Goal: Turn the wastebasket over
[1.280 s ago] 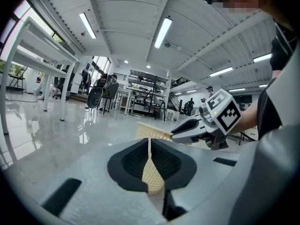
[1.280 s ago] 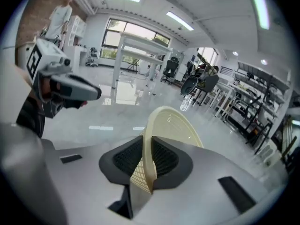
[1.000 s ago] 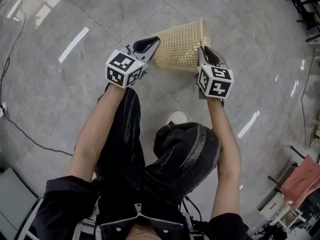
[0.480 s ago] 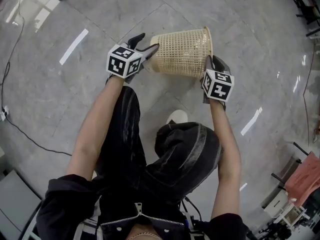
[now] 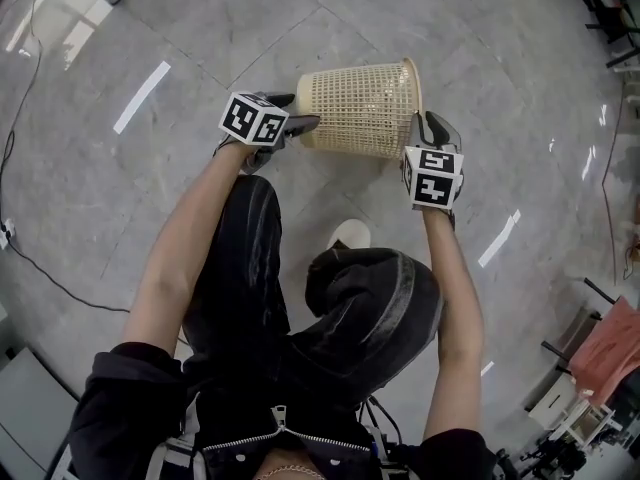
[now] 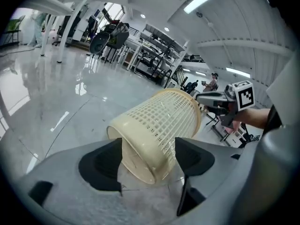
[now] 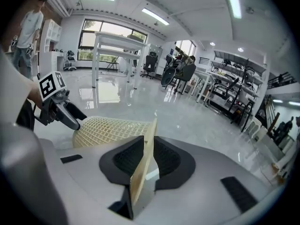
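The cream mesh wastebasket [image 5: 360, 108] hangs on its side above the grey floor, mouth to the right in the head view. My right gripper [image 5: 430, 128] is shut on its rim [image 7: 149, 139], which runs edge-on between the pads. My left gripper [image 5: 298, 110] is at the closed bottom end, its jaws opening. In the left gripper view the basket's base [image 6: 140, 158] sits between the wide jaws and neither pad presses on it. The right gripper [image 6: 213, 100] shows beyond the rim there.
The person's white shoe [image 5: 350, 234] stands on the polished floor just below the basket. A black cable [image 5: 40, 258] runs along the floor at the left. Tables, chairs and racks [image 7: 117, 55] line the room's far side, and a person [image 7: 28, 27] stands at the left.
My left gripper has let go of the basket's bottom, opened wide and sunk. The basket has swung closer to level, and the right gripper has shifted a little right with the rim.
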Action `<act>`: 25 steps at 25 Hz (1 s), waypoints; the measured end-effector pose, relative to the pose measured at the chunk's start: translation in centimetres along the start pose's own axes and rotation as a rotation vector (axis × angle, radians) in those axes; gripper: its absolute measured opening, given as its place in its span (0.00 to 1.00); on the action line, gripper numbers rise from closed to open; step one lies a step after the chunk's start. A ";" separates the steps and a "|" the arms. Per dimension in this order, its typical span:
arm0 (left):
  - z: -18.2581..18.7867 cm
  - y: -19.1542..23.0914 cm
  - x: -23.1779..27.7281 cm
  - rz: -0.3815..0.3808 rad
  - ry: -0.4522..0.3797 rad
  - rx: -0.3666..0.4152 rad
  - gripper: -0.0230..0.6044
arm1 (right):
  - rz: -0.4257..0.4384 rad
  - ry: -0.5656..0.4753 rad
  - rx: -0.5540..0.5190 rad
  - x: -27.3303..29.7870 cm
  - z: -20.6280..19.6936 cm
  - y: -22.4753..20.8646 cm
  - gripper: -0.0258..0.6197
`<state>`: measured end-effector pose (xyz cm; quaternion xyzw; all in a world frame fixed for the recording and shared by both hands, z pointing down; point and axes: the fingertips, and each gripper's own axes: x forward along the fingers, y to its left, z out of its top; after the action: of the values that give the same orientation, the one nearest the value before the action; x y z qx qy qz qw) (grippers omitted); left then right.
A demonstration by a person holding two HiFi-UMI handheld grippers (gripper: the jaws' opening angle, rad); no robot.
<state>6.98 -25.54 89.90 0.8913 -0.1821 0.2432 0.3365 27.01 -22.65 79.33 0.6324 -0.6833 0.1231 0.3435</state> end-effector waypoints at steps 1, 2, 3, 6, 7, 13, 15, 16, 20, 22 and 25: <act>-0.3 0.0 0.2 0.001 0.018 0.003 0.58 | 0.005 0.006 -0.014 0.1 0.2 0.0 0.12; -0.7 0.1 0.5 0.001 0.033 -0.003 0.58 | 0.012 0.017 -0.023 0.3 0.1 0.1 0.12; -0.9 0.2 0.7 0.000 0.042 -0.013 0.58 | 0.017 0.032 -0.029 0.4 -0.1 0.1 0.12; -0.5 0.1 1.2 -0.009 0.041 -0.017 0.58 | 0.007 0.064 -0.043 0.9 -0.6 -0.2 0.12; -0.5 0.0 1.2 -0.013 0.040 -0.009 0.58 | 0.003 0.061 -0.046 0.9 -0.8 -0.2 0.12; 0.0 -0.3 0.8 0.007 0.017 0.036 0.58 | 0.004 0.044 -0.041 0.5 -1.3 0.0 0.10; 0.8 -0.6 0.7 0.013 -0.015 0.045 0.58 | -0.003 0.045 -0.038 0.3 -1.5 -0.3 0.11; 1.3 -0.7 0.5 0.020 -0.034 0.060 0.58 | -0.005 0.044 -0.033 0.3 -1.5 -0.5 0.11; 3.8 -0.5 -1.1 0.088 -0.128 0.142 0.58 | 0.003 0.037 -0.004 0.6 -1.2 -0.3 0.11; 5.4 -0.3 -2.3 0.120 -0.200 0.173 0.58 | 0.013 0.036 0.009 0.9 -1.2 0.1 0.11; 7.6 -0.6 -4.1 0.172 -0.302 0.243 0.58 | 0.036 0.033 0.037 1.3 -1.2 0.8 0.12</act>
<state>6.29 -29.72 82.33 0.9327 -0.2754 0.1550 0.1736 26.71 -22.84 81.25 0.6241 -0.6865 0.1525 0.3406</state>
